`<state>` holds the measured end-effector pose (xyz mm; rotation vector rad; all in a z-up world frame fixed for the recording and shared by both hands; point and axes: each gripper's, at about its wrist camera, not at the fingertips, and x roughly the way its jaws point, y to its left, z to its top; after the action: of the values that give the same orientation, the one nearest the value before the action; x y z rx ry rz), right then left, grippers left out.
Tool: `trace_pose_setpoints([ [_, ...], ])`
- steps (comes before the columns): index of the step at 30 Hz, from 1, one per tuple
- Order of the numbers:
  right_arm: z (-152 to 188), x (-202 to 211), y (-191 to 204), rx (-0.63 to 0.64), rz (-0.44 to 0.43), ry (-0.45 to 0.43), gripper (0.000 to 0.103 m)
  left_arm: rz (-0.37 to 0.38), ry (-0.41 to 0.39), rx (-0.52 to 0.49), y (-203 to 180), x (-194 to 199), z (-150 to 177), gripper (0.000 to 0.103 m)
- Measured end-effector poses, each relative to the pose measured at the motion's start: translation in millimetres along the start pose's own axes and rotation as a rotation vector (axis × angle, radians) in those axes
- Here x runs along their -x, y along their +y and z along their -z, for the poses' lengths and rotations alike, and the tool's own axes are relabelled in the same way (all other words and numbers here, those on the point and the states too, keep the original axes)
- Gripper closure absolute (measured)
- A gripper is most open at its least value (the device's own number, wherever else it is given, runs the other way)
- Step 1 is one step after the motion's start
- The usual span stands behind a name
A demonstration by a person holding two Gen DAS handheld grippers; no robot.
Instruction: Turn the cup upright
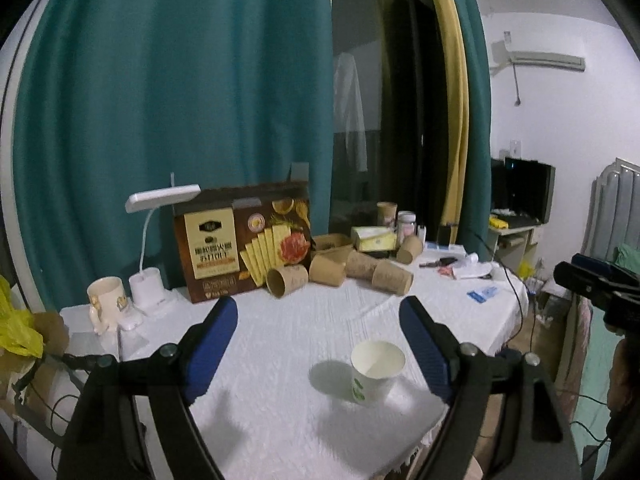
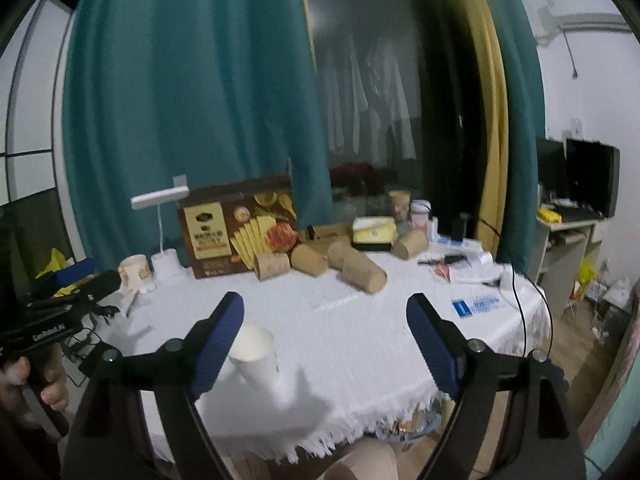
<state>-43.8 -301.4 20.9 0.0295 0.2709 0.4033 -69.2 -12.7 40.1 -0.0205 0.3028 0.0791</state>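
Note:
A white paper cup with a green logo stands upright on the white tablecloth, mouth up. In the left wrist view it sits low between my left gripper's blue pads, nearer the right pad and touching neither. That gripper is open and holds nothing. In the right wrist view the cup stands just beside the left pad of my right gripper, which is open wide and empty. Each gripper shows at the edge of the other's view: the right gripper and the left gripper.
Several brown paper cups lie on their sides at the back of the table, in front of a cracker box. A desk lamp, a mug and a tissue box stand nearby. The fringed table edge is close.

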Motion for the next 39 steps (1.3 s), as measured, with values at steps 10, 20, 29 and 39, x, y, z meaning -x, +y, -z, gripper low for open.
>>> trace_pose_setpoints([
  [10,-4,-26,29,0.035,-0.039,0.027,0.020,-0.017,0.002,-0.001,20,-4,5,0.017],
  [20,-4,-41,31,0.039,-0.035,0.038,0.020,-0.007,-0.009,0.001,26,-12,7,0.013],
  [29,-5,-44,29,0.039,-0.034,0.041,0.020,0.010,0.003,0.025,27,-17,9,0.012],
  [39,-1,-49,25,0.044,-0.034,0.051,0.020,0.006,0.013,0.038,28,-18,12,0.012],
])
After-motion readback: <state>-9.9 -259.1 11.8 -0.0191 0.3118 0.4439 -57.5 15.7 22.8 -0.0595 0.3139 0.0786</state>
